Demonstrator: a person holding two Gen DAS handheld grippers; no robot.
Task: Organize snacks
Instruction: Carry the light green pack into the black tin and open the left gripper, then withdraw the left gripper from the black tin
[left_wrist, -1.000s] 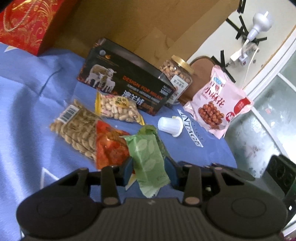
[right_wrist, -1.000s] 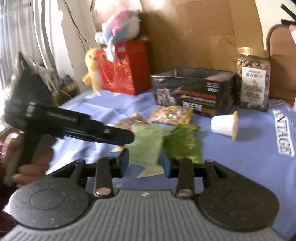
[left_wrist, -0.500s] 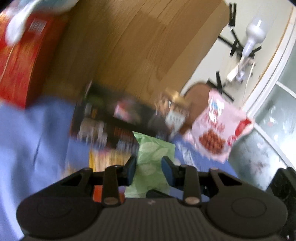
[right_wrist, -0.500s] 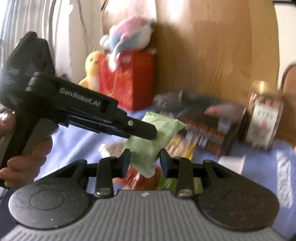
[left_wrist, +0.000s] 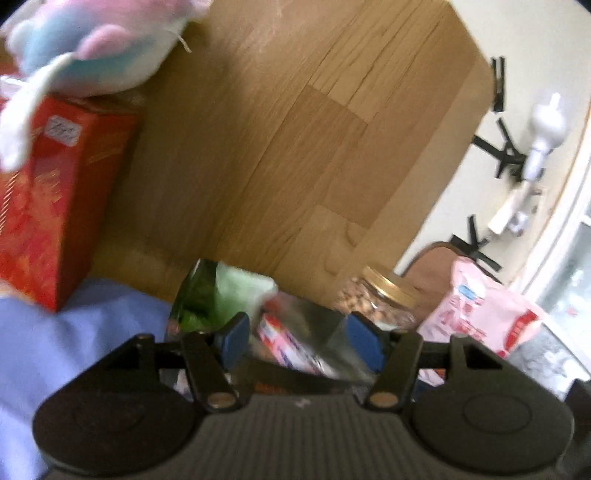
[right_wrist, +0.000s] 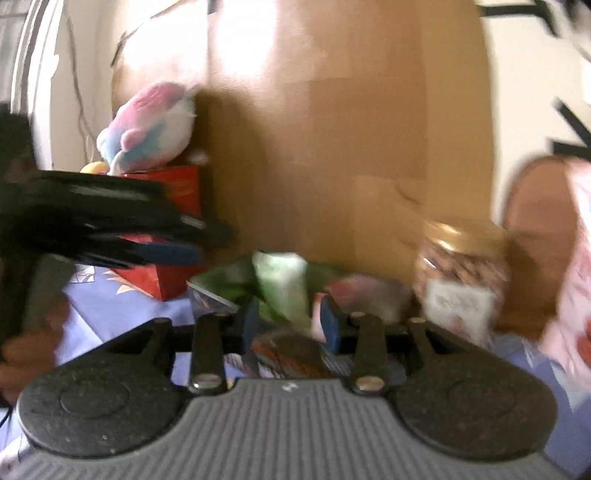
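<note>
Both views are blurred by motion. My left gripper (left_wrist: 301, 339) is open and empty, held over the dark open box (left_wrist: 314, 332). A light green snack packet (left_wrist: 240, 291) sits in the box beside a darker green packet (left_wrist: 195, 299). In the right wrist view the light green packet (right_wrist: 282, 284) stands in the box beyond my right gripper (right_wrist: 291, 325), which is open with nothing clearly between its pads. My left gripper (right_wrist: 166, 247) shows at the left of that view.
A nut jar with a gold lid (left_wrist: 384, 299) and a pink snack bag (left_wrist: 480, 314) stand right of the box. A red gift box (left_wrist: 44, 214) with a plush toy (left_wrist: 92, 44) on top is at the left. A wooden board (left_wrist: 277, 147) stands behind.
My left gripper carried the light green packet from the blue cloth up to the box, then opened and let it go. The packet now rests in the box. My right gripper moved nearer the box.
</note>
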